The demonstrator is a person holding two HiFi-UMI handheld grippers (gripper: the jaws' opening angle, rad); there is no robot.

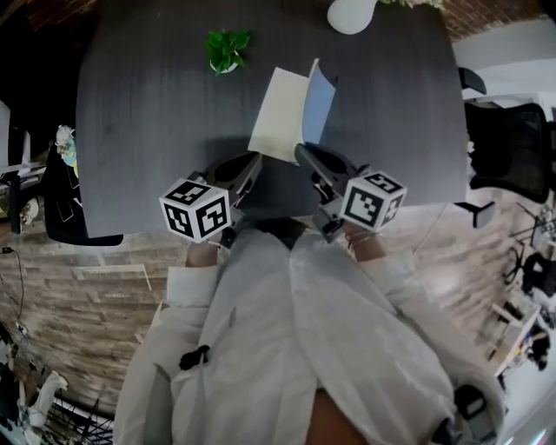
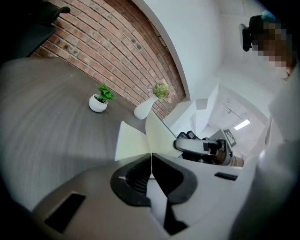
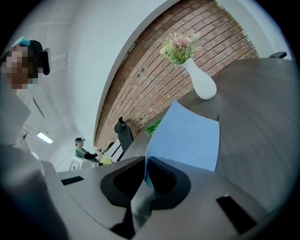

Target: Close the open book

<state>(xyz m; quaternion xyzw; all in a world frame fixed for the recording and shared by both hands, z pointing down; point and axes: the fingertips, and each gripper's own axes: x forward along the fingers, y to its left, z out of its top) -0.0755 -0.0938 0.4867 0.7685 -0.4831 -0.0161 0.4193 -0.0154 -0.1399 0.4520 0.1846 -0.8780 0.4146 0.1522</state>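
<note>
**Table** [image 1: 130, 130] — left half: bare dark top, open from near edge to far.

**Far edge:** potted plant [image 1: 228, 49] left of centre and white vase [image 1: 351, 15] right of centre, well apart, with bare top between them.

**Centre:** book [image 1: 280, 117], cream pages lying low, blue cover [image 1: 320, 104] standing up (a wall against any sideways sweep).

**Near end of book:** left gripper [image 1: 254, 162], jaws together, and right gripper [image 1: 301, 153], clamped on the cover, with a narrow gap between them.

**Right of cover:** bare top to the edge.

**Off the table** — black office chair [image 1: 512, 148] just beside the right side.

Grey table [image 1: 139, 130]: book [image 1: 282, 117], plant [image 1: 228, 49], vase [image 1: 350, 15]
</note>
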